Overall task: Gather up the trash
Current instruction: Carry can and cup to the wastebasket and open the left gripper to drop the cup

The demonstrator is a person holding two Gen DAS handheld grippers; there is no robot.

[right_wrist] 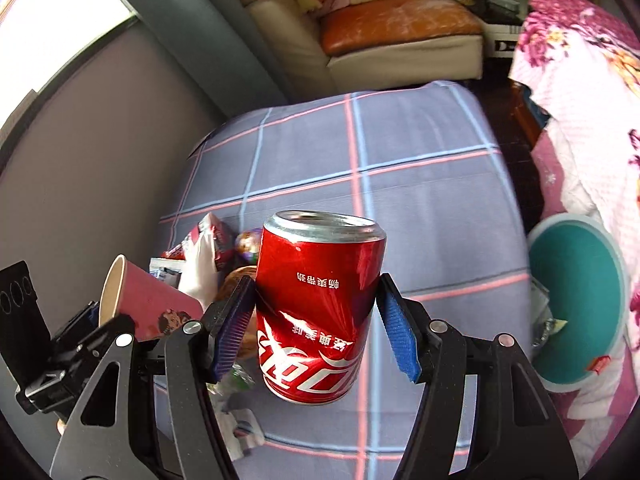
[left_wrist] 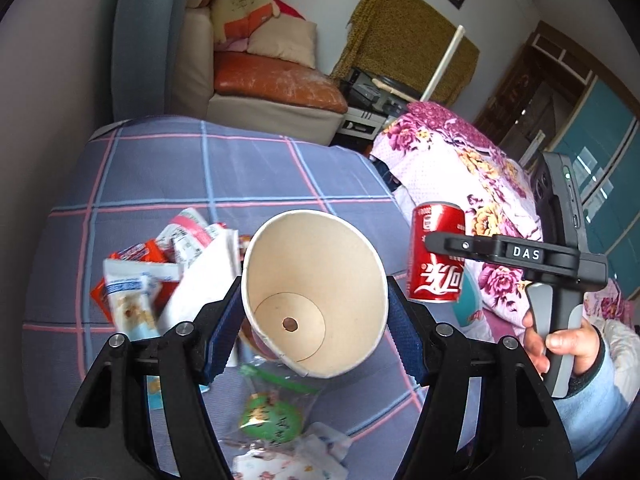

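Can [right_wrist: 320,312] clenched upright in right claw [right_wrist: 316,316]; teal bin [right_wrist: 576,304] lies to its right. Left claw [left_wrist: 314,312] grips paper cup [left_wrist: 316,292].

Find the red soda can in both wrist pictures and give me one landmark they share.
Left wrist view: the red can is right of centre, clamped side-on in the right gripper, beside the paper cup.
Right wrist view: the can fills the centre, between the blue pads.
Shared landmark: the orange-cushioned sofa seat beyond the checked sheet.
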